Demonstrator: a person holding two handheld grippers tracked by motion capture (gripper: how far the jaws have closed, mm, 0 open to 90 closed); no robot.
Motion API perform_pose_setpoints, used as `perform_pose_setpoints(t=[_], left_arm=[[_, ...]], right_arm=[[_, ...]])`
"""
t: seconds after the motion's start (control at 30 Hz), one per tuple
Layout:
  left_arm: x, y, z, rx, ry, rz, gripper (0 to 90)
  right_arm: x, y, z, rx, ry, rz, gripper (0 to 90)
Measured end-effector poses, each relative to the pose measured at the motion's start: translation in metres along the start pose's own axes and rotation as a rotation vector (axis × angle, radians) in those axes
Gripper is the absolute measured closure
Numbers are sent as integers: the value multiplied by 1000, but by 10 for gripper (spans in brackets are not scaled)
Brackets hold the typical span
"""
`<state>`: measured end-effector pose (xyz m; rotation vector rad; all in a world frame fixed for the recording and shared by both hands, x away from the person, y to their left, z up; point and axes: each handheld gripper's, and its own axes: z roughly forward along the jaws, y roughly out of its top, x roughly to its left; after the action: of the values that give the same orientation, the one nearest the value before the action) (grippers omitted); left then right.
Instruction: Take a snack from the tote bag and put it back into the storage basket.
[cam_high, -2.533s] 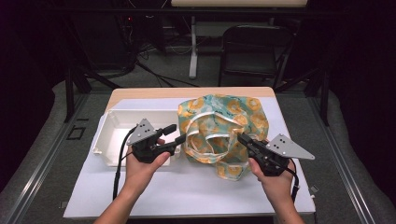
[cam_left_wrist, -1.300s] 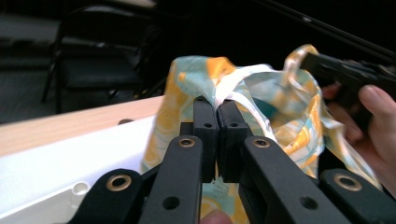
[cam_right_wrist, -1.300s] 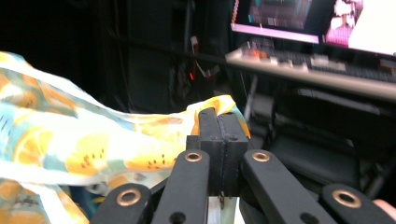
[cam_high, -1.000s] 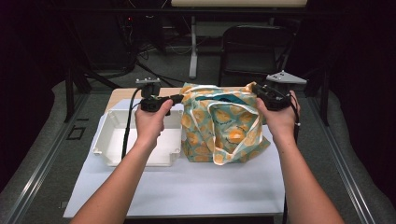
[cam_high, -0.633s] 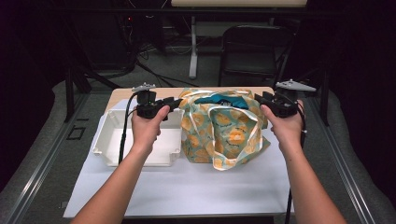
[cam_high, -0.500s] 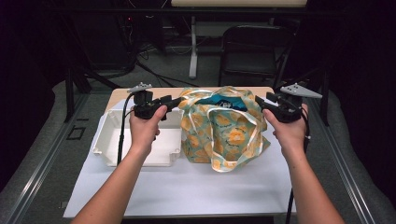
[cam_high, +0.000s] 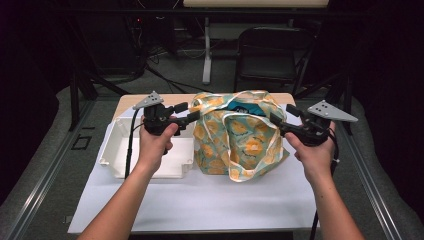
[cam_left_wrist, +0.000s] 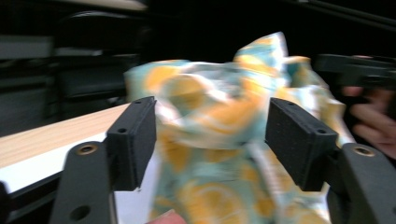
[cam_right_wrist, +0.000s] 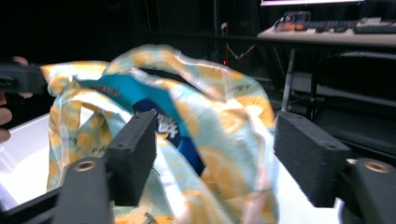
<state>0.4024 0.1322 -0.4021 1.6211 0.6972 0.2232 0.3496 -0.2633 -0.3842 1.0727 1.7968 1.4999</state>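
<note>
Your fabric bag, printed with orange slices on pale teal, stands upright on the white sheet of the bench, its mouth open at the top. A blue packet sits inside it, showing through the opening. Just left of the bag lies the shallow white tray, which looks empty.

Your left hand-held gripper hangs at the bag's upper left corner. Its jaws have just been opening and now stand wide; the cloth lies between them, but the pads do not press on it. Your right hand-held gripper sits at the bag's upper right edge, and its jaws too have just been opening and stand wide, with the rim in front of them and nothing pinched.

As I judge it, the bag has been set down and released with its load inside, so that step is done. What seems left is to draw both grippers clear of the bag.
</note>
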Motion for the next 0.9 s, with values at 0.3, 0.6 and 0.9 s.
perform_pose_setpoints(t=[0.3,0.6,0.9], left_arm=[[-8,3,11,33,73,88,445],[-3,17,19,62,137,-7,900],[19,0,48,237,194,-192,790]], right_arm=[[8,-6,16,61,-54,-63,778],[5,2,15,17,-100,-68,900],[-18,0,29,105,-215,41,900]])
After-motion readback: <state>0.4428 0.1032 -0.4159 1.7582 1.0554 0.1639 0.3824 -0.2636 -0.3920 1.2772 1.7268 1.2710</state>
